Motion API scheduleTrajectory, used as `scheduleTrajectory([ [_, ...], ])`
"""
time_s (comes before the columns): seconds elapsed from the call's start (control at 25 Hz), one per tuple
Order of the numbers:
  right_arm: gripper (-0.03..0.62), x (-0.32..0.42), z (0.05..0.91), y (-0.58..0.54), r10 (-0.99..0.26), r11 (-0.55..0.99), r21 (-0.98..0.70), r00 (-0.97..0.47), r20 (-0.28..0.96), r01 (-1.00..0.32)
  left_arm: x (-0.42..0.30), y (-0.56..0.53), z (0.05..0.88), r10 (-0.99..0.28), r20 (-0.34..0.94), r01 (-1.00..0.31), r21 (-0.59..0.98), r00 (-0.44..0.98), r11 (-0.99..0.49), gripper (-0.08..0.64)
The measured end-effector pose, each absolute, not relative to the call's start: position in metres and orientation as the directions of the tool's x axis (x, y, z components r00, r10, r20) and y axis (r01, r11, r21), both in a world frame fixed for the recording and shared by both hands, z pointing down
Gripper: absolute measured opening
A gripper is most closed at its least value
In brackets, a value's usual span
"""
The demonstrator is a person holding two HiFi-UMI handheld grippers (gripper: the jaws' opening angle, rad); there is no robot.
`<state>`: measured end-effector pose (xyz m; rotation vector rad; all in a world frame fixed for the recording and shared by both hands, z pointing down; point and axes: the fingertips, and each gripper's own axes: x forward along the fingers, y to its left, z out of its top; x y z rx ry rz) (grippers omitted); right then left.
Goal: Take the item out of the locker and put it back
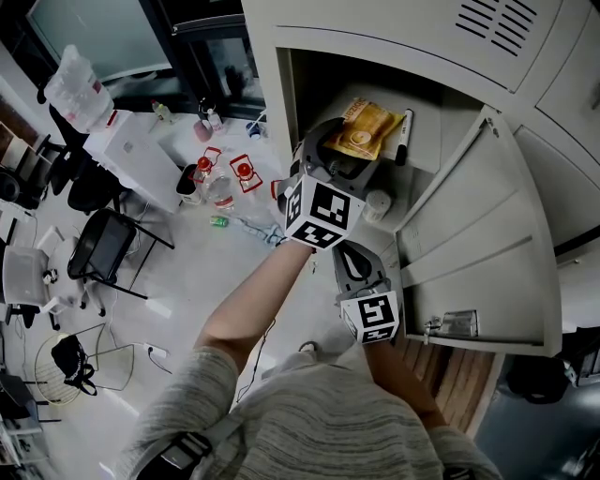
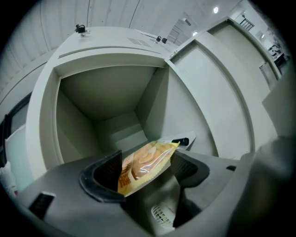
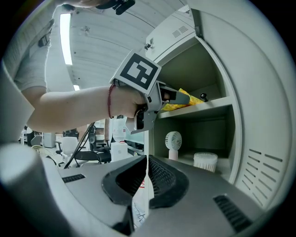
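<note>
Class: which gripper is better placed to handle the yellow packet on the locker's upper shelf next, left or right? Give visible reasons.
Left, probably. The left gripper is at the upper shelf, jaws open either side of the yellow packet. The right gripper is shut, outside the locker, lower down.

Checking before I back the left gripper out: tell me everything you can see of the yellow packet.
The packet is a yellow-orange, glossy plastic snack pouch with crimped edges, puffed, apparently sealed. It lies tilted on the upper locker shelf, beside a black marker. The jaws of the left gripper stand open either side of it, not squeezing it.
</note>
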<state>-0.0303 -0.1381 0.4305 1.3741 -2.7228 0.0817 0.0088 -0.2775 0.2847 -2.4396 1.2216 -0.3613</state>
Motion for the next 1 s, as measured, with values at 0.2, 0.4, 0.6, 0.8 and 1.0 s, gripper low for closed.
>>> scheduleTrajectory([
  [0.2,0.026,-0.03,0.431,-0.137,-0.798,0.596,-0.004,-0.592,0.107,-0.803,0.006,-0.272,0.289,-0.809,0.035,-0.712,-0.454,0.587,-0.536,0.321],
  [0.4,0.026,-0.03,0.432,-0.136,-0.796,0.599,-0.001,-0.595,0.11,-0.801,0.004,-0.268,0.29,-0.815,0.014,-0.723,-0.455,0.579,-0.521,0.321],
  [0.6,0.026,-0.03,0.431,-0.134,-0.796,0.6,0.002,-0.596,0.109,-0.8,0.002,-0.261,0.29,-0.812,-0.004,-0.726,-0.452,0.583,-0.518,0.321],
  [0.8,0.026,-0.03,0.429,-0.133,-0.797,0.599,0.006,-0.595,0.103,-0.801,0.001,-0.254,0.285,-0.803,-0.028,-0.73,-0.437,0.595,-0.526,0.321],
  [1.0,0.026,-0.033,0.427,-0.129,-0.798,0.599,0.01,-0.595,0.099,-0.801,-0.004,-0.245,0.283,-0.794,-0.043,-0.731,-0.425,0.606,-0.535,0.321],
])
